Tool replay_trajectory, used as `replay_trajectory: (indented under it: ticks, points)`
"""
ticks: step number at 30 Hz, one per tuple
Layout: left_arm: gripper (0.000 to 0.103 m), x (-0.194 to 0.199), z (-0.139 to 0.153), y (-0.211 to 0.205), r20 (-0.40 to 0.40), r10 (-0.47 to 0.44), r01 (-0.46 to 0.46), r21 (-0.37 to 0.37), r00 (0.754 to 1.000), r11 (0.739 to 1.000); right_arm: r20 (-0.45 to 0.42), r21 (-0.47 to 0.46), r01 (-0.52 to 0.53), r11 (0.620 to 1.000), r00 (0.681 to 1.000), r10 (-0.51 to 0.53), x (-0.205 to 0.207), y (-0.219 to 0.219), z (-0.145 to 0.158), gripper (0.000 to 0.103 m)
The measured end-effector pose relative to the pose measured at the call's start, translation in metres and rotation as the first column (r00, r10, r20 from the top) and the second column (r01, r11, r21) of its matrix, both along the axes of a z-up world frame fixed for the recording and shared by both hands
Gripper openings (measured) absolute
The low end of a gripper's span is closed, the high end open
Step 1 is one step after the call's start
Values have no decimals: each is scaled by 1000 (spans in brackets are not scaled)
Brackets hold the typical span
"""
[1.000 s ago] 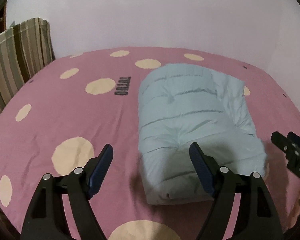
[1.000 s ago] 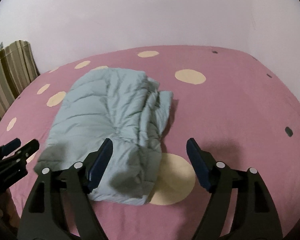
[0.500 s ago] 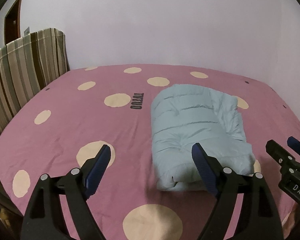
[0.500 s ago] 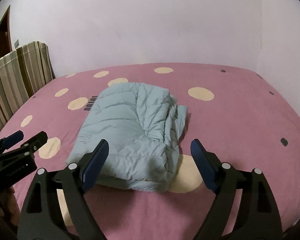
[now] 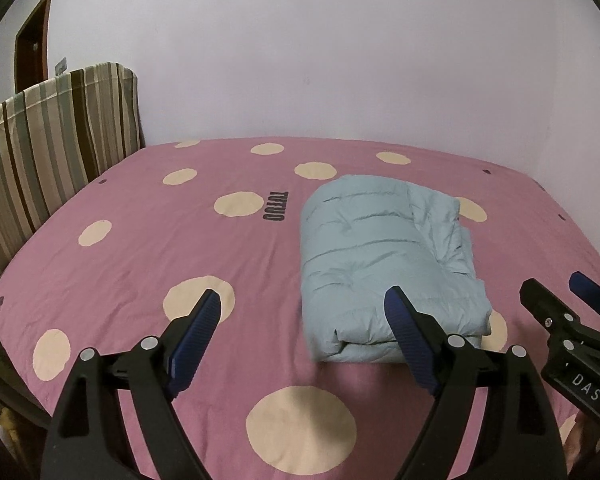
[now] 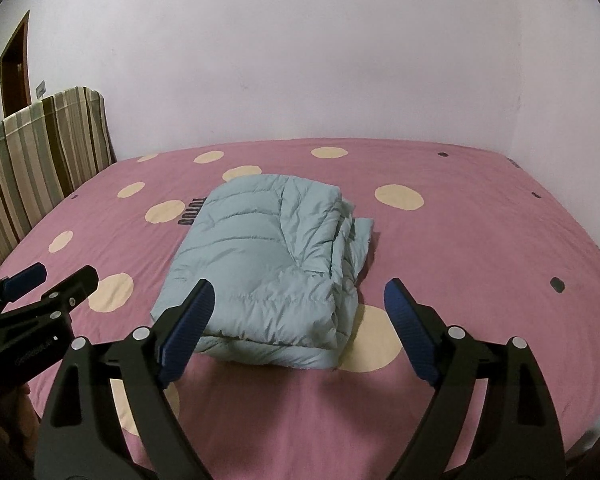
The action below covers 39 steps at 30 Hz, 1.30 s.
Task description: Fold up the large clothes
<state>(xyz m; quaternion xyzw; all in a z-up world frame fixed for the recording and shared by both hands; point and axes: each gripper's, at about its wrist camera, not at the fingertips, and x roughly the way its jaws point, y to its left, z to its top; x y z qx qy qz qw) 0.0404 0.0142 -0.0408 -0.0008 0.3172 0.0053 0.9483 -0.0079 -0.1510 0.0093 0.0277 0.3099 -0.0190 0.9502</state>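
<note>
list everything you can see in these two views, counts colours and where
puffer jacket: 1, light blue, folded into a bundle, lying on the bed a little past both grippers
bed sheet: 1, pink with cream dots, a few small dark marks and dark lettering, covering the whole bed
striped mattress or cushion: 1, brown, beige and grey-green stripes, standing upright along the bed's left side
wall: pale lilac-white, behind and to the right of the bed
door: 1, brown, only partly visible at far left beyond the striped piece
left gripper: 1, black with blue pads, open, holding nothing, above the near part of the bed
right gripper: 1, black with blue pads, open, holding nothing, in front of the jacket
</note>
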Motion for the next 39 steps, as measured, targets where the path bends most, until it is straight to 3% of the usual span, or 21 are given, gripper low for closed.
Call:
replay_trajectory:
  ticks: [39]
  points:
    - [84, -2, -12, 0, -33, 40, -40, 4, 999, 999, -12, -10, -14, 1000, 1000, 14, -6, 2, -7, 87]
